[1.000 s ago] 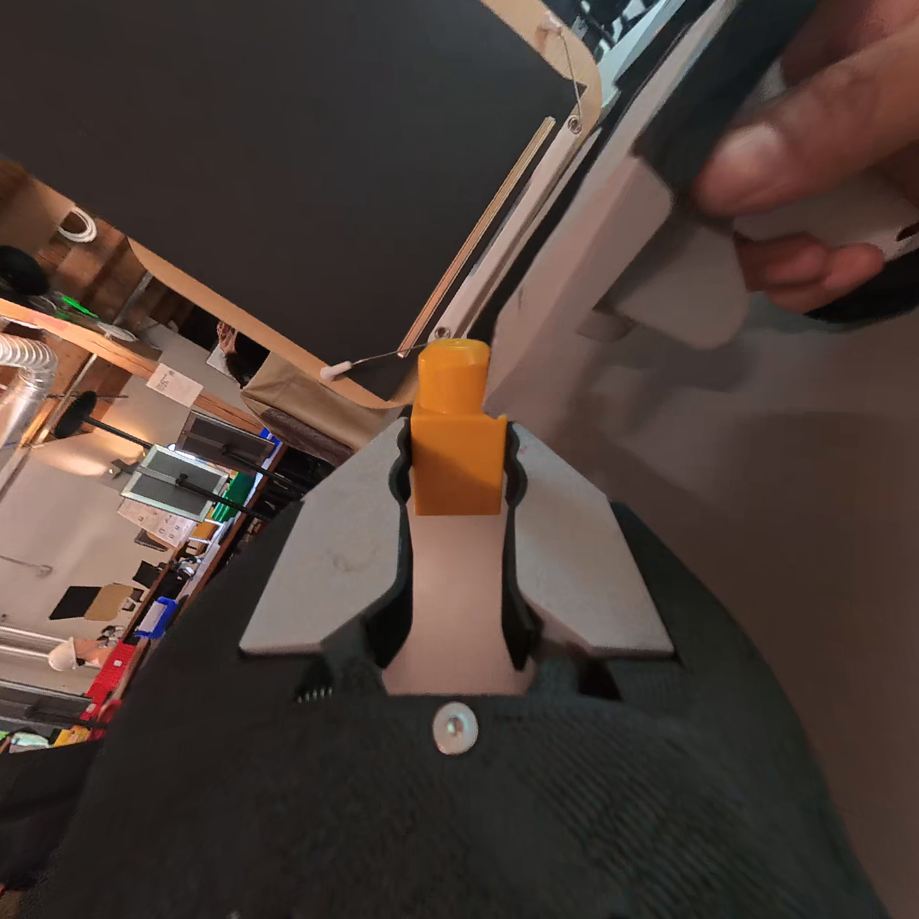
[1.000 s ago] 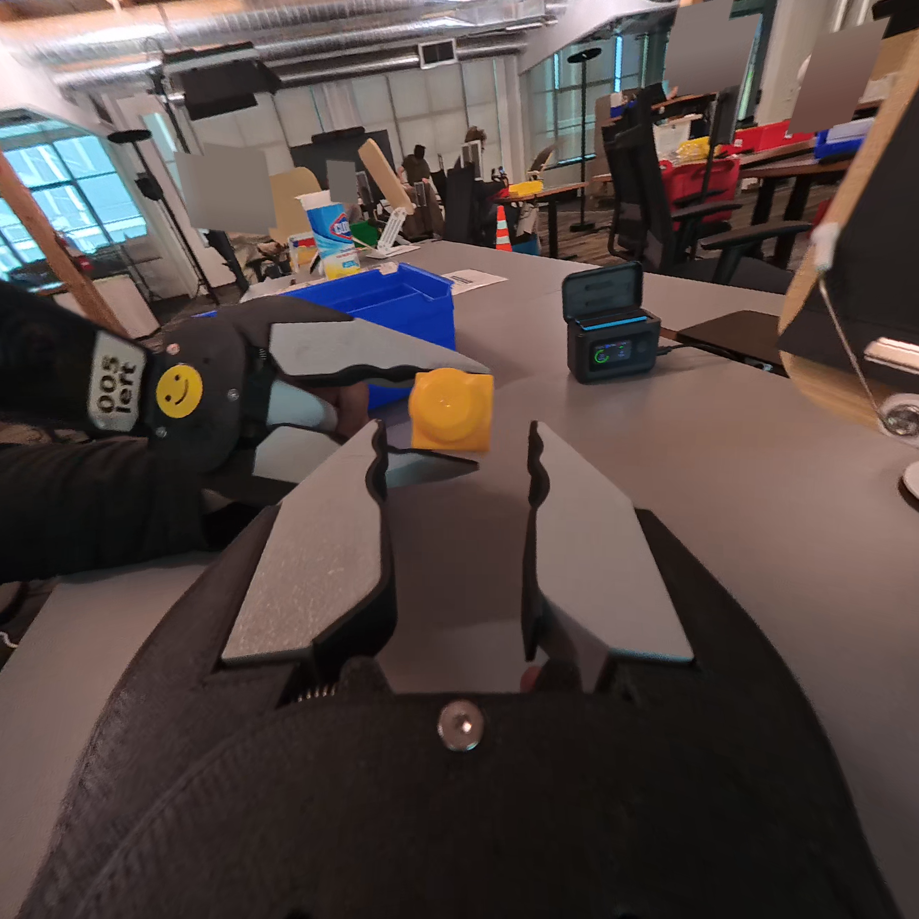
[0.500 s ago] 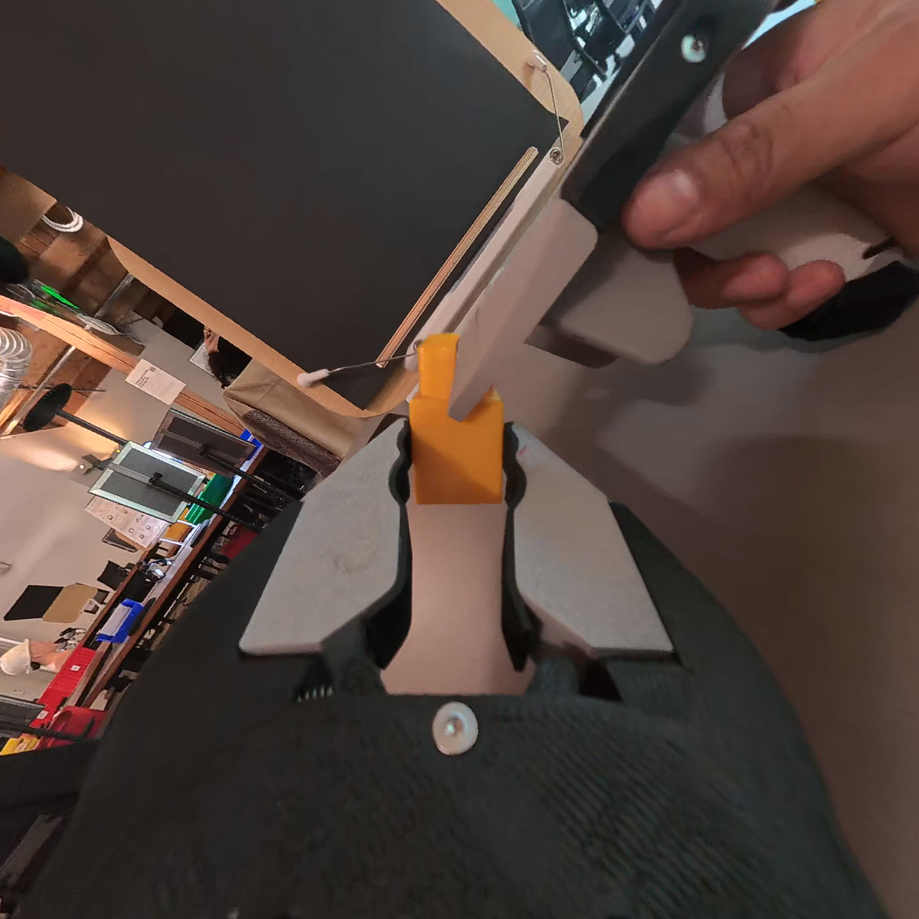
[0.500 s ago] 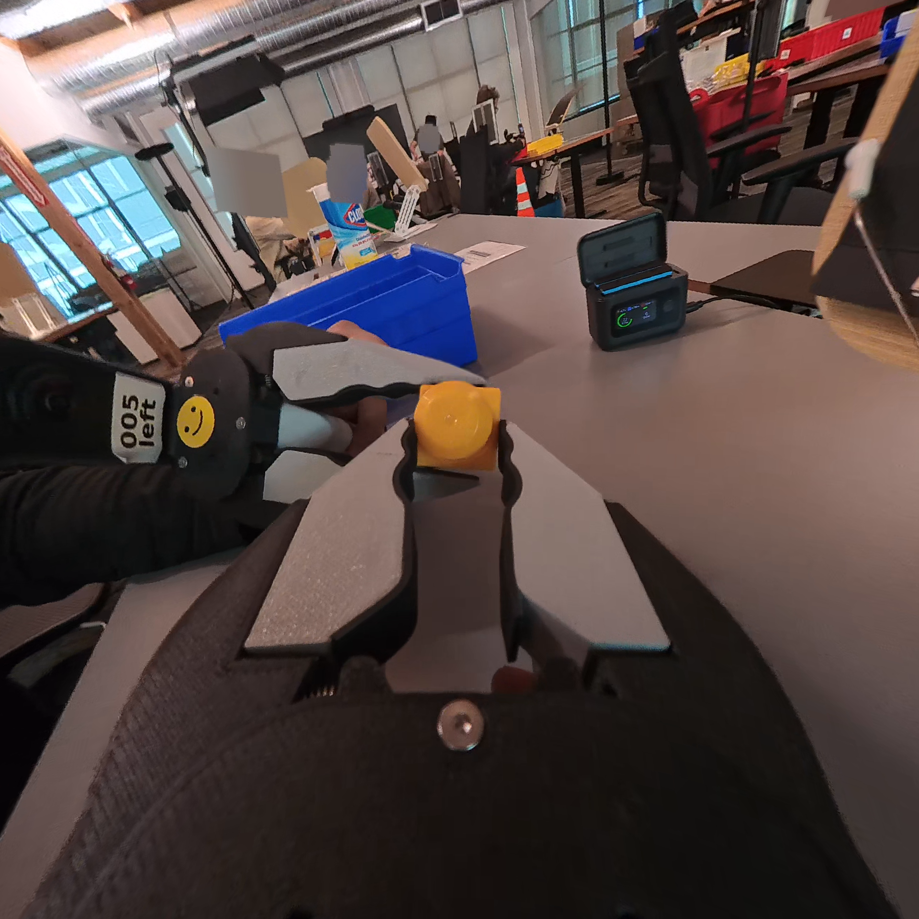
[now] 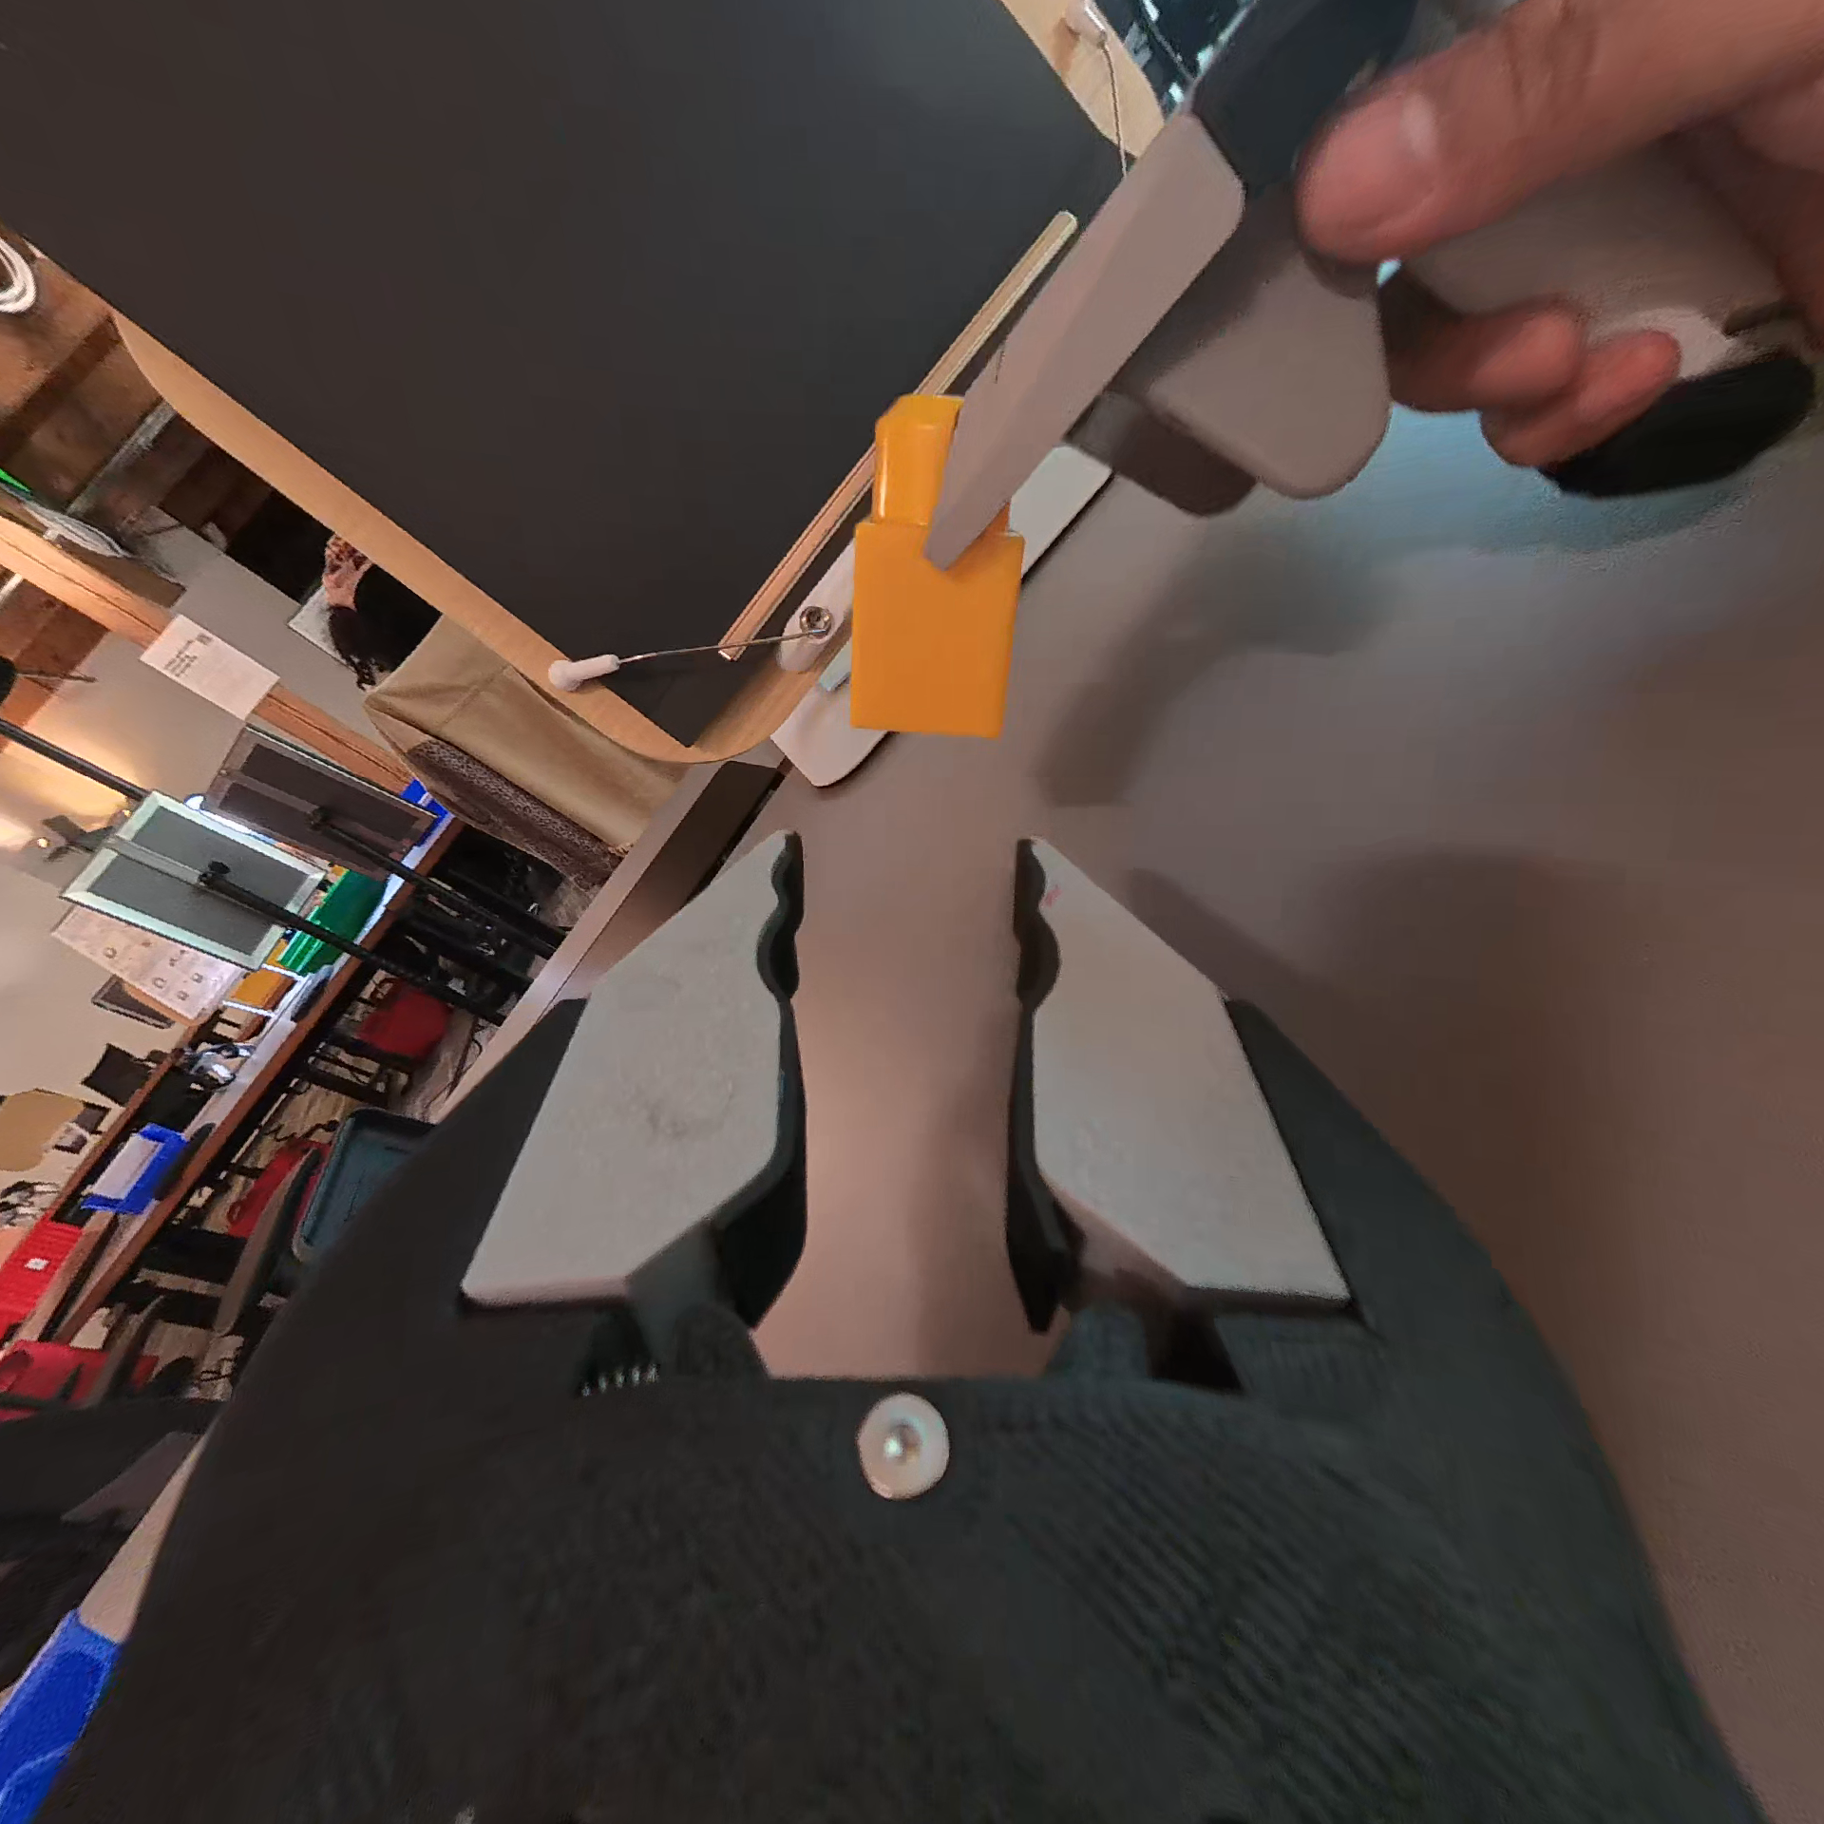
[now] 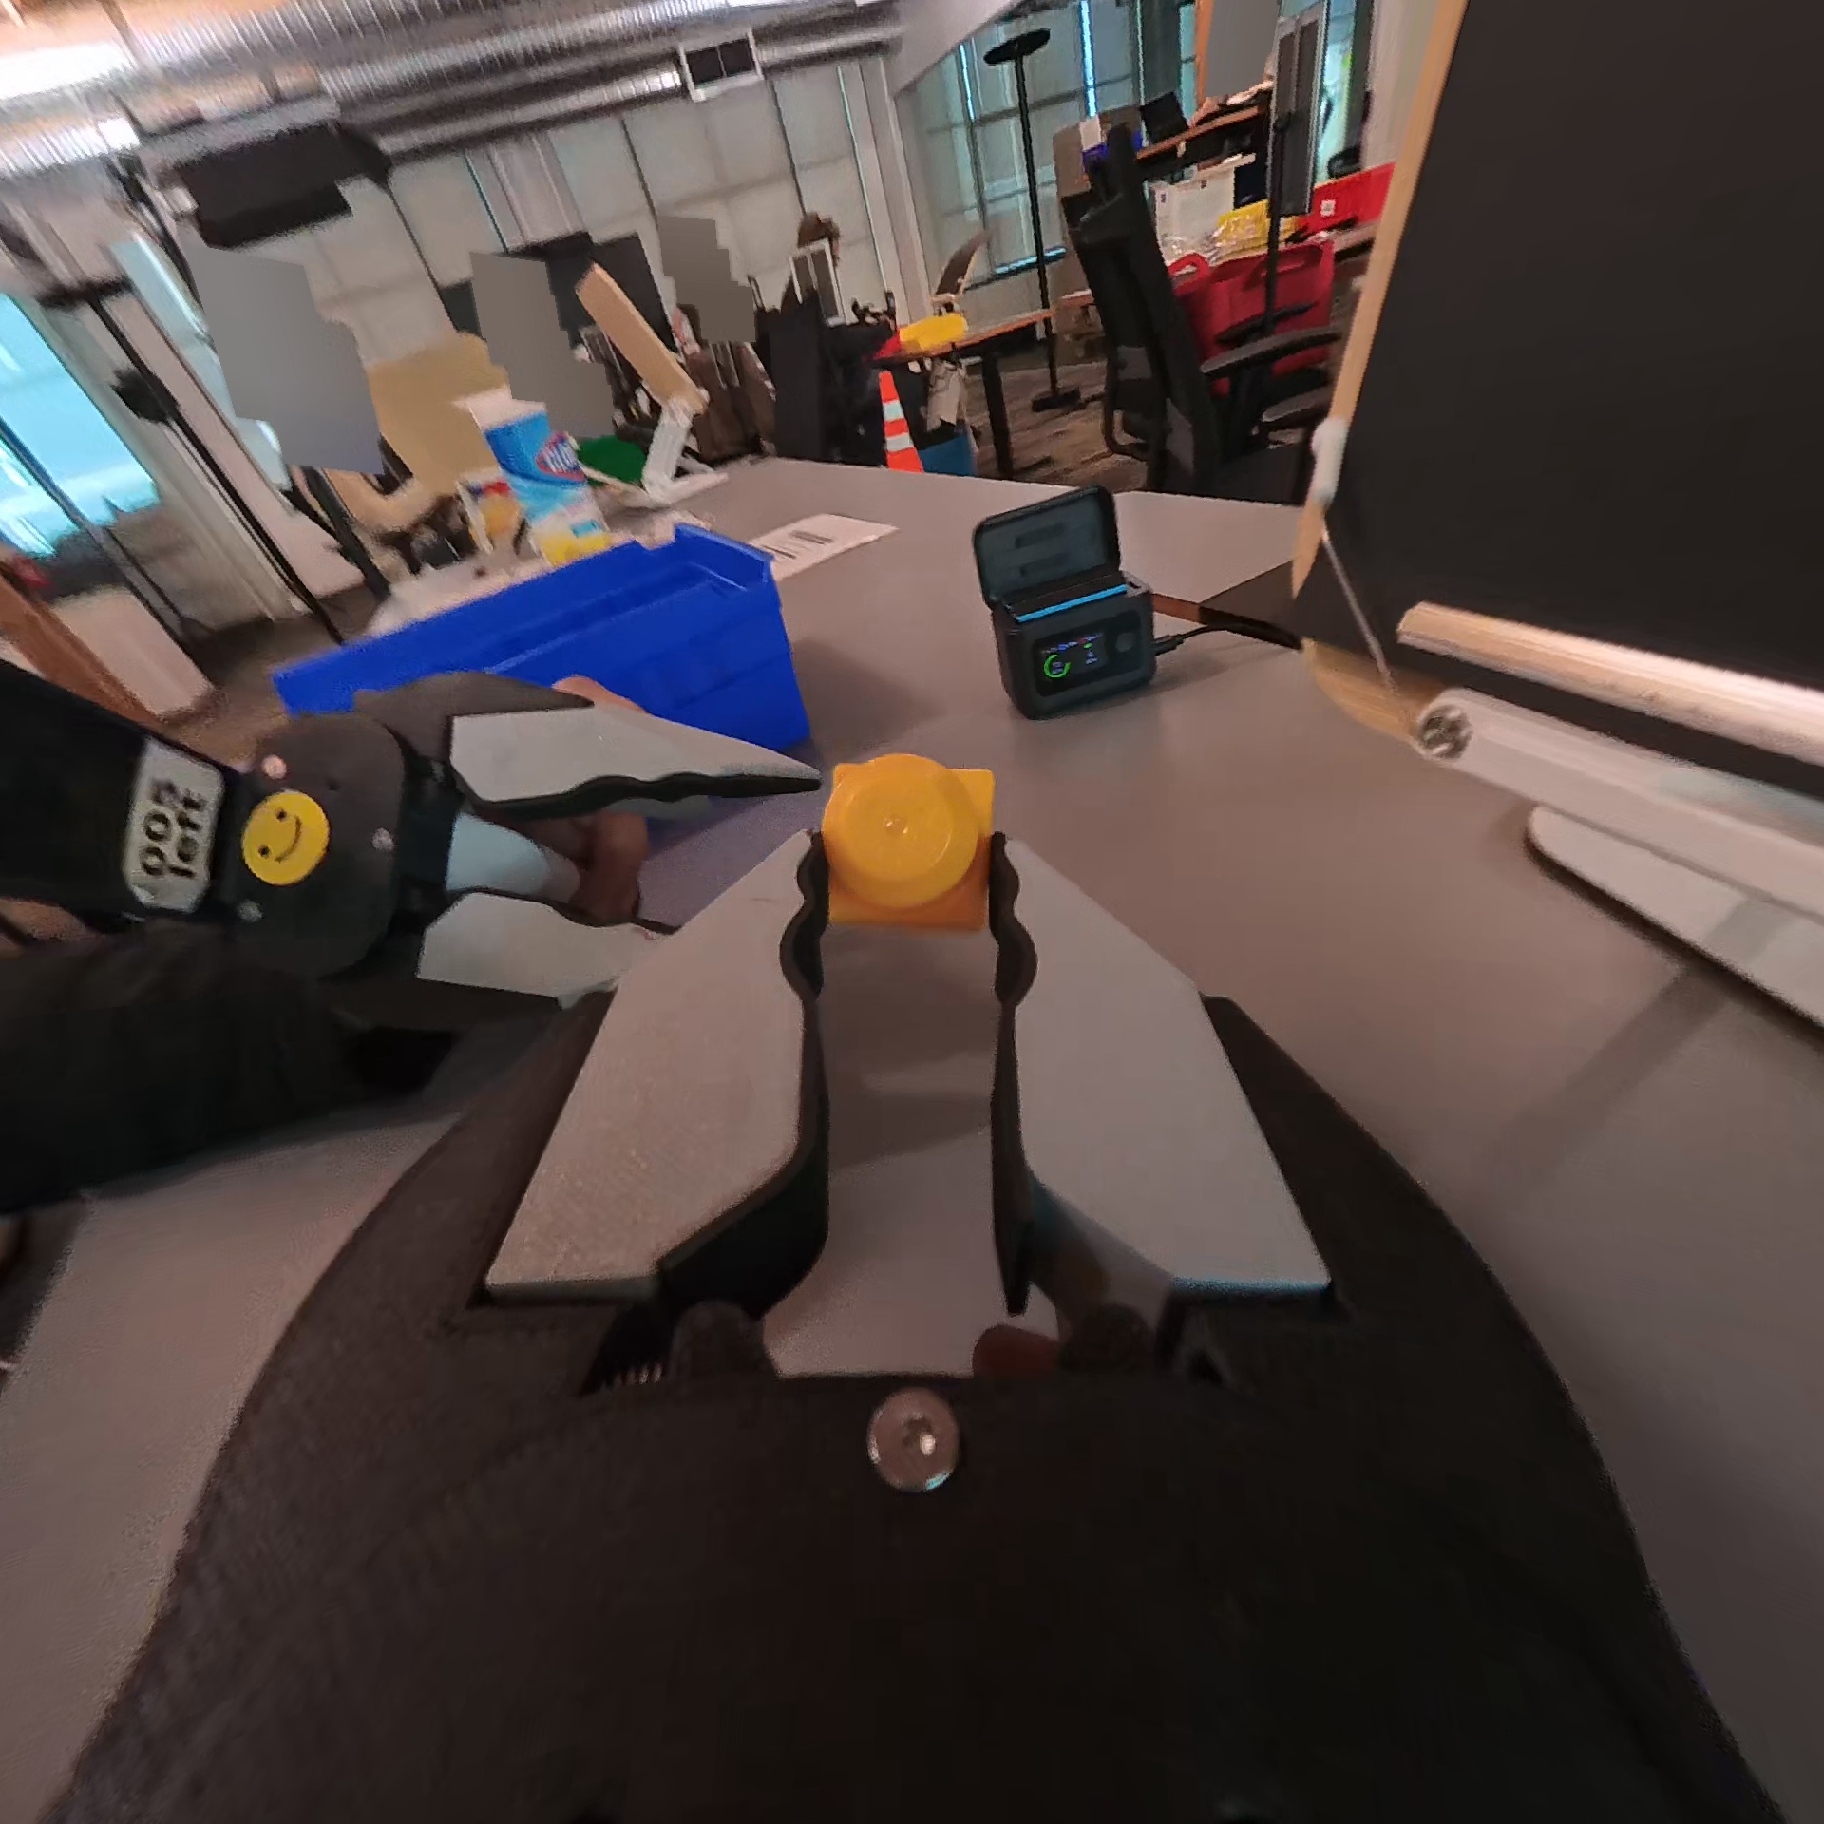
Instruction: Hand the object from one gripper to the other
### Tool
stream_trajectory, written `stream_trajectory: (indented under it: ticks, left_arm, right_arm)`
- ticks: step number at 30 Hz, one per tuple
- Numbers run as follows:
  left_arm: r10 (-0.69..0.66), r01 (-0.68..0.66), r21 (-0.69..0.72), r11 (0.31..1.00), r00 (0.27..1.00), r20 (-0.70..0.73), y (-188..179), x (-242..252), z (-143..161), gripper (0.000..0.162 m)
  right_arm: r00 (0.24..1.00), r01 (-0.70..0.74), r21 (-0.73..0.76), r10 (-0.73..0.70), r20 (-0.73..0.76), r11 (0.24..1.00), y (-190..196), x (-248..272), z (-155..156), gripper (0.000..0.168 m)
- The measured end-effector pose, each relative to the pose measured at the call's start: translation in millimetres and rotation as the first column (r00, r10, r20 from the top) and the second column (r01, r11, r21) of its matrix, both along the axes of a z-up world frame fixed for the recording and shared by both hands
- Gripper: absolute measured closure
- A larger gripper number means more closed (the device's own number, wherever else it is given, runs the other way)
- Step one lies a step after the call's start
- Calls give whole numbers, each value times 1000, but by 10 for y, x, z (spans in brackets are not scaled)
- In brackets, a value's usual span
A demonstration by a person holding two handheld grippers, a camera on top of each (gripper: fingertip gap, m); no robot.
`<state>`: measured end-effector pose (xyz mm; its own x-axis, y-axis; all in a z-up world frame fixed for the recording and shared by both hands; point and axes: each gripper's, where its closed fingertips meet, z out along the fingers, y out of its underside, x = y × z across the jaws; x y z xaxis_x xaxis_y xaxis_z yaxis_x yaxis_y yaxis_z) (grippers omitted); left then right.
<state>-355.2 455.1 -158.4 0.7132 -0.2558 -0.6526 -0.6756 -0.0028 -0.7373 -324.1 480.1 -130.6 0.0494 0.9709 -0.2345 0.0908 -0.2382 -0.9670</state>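
Observation:
The object is an orange block (image 6: 906, 847) with a round peg on one end. My right gripper (image 6: 903, 861) is shut on it at its fingertips, above the grey table (image 6: 1234, 888). In the left wrist view the same block (image 5: 928, 632) hangs in the air, with one grey finger of the right gripper (image 5: 1066, 395) across its peg end. My left gripper (image 5: 906, 869) is open and empty, a short way back from the block. It also shows in the right wrist view (image 6: 691, 869), left of the block, jaws apart.
A blue bin (image 6: 592, 632) stands behind the left gripper. A small black case with a lit screen (image 6: 1071, 617) sits farther back. A large dark board on a white base (image 6: 1629, 869) stands at the right. A wipes canister (image 6: 538, 484) is at the back. The grippers' ends are close to 6 cm from one another.
My left gripper has opened and drawn back from the orange block. The right gripper, open a second ago, has closed on the block and now holds it alone.

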Motion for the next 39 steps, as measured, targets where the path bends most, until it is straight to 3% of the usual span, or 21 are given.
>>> stream_trajectory:
  ticks: [2, 4, 7, 10, 15, 19, 21, 24, 28, 34, 37, 39]
  left_arm:
    - [-3, 3, -3, 1000, 1000, -19, -10, 6, -12, 119]
    - [-24, 23, -26, 999, 1000, -15, -30, 42, -35, 124]
    - [-140, 179, -154, 972, 962, 233, -139, 263, -75, 129]
    - [-97, 250, -273, 929, 876, 472, -180, 295, -77, 121]
    - [-30, 476, -303, 826, 573, 819, -286, 325, 107, 102]
    - [43, 605, -234, 761, 312, 949, -316, 322, 250, 101]
    - [69, 640, -193, 744, 213, 975, -317, 301, 314, 107]
    - [98, 617, -191, 763, 181, 979, -266, 231, 309, 110]
    - [114, 660, -128, 740, 65, 991, -290, 234, 400, 106]
    - [127, 656, -157, 738, 95, 987, -279, 253, 330, 109]
    - [119, 633, -152, 759, 96, 988, -254, 211, 325, 125]
    - [117, 631, -156, 760, 104, 988, -252, 204, 307, 125]
  right_arm:
    - [999, 5, 141, -9, 31, 990, -44, 26, 44, 140]
    - [995, 9, 358, -45, 92, 934, -104, 54, 74, 140]
    - [966, 70, 720, -227, 124, 690, -85, 131, 115, 140]
    - [957, 50, 850, -269, 109, 525, -193, 146, 124, 140]
    - [937, 61, 983, -350, 4, 173, -285, 209, 245, 140]
    - [935, -10, 1000, -354, 9, -2, -421, 159, 123, 139]
    - [932, -31, 998, -363, 10, -52, -443, 137, 88, 139]
    - [933, -48, 993, -361, 6, -106, -502, 92, 66, 139]
    - [933, -73, 980, -361, 1, -186, -570, 29, 10, 139]
    - [940, -86, 968, -342, 0, -235, -688, -41, -49, 139]
    - [941, -77, 959, -338, -21, -274, -735, -61, -47, 139]
    - [939, -81, 960, -342, -17, -270, -729, -66, -66, 139]
